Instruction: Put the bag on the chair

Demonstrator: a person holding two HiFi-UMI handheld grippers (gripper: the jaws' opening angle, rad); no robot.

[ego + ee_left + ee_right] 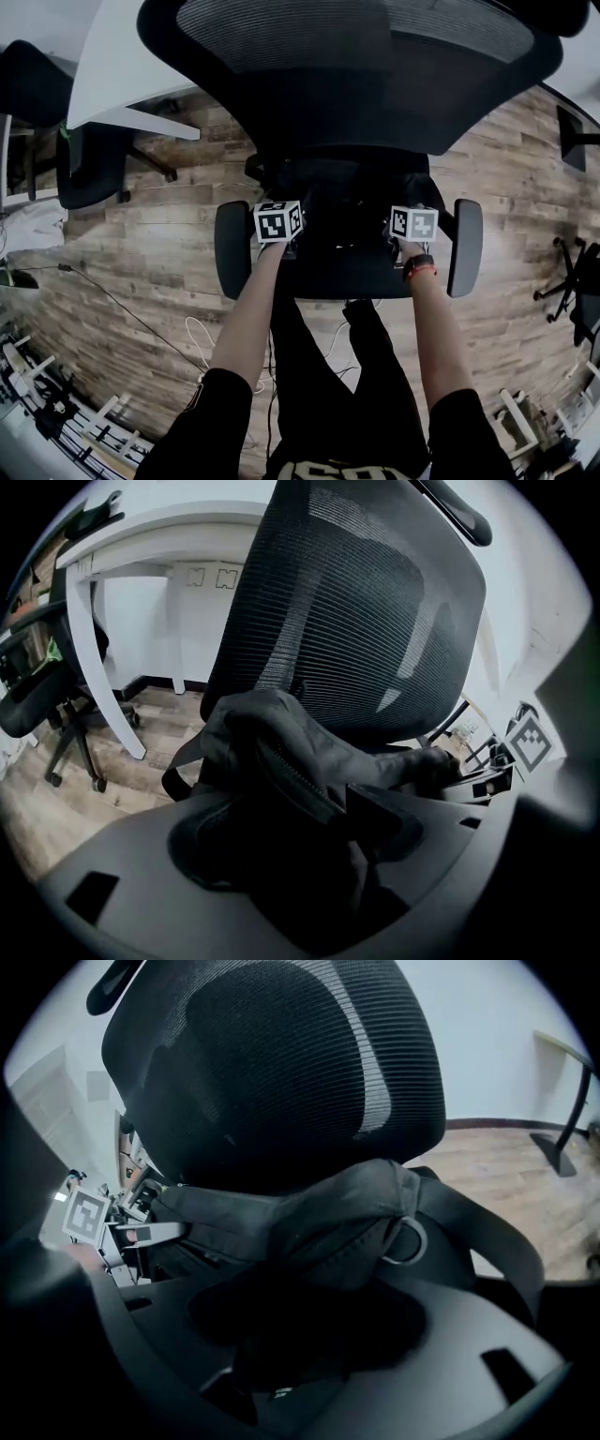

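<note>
Slumping on the chair (347, 278) seat, black bag (281, 733) between the seemingly released jaws of left gripper (300, 850) and right gripper (300, 1335).

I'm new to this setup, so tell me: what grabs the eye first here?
The big black mesh chair fills the middle of the head view, standing on a wooden floor. A crumpled black bag lies on its seat. The left gripper and right gripper sit at either end of the bag, jaws apart around the fabric.
</note>
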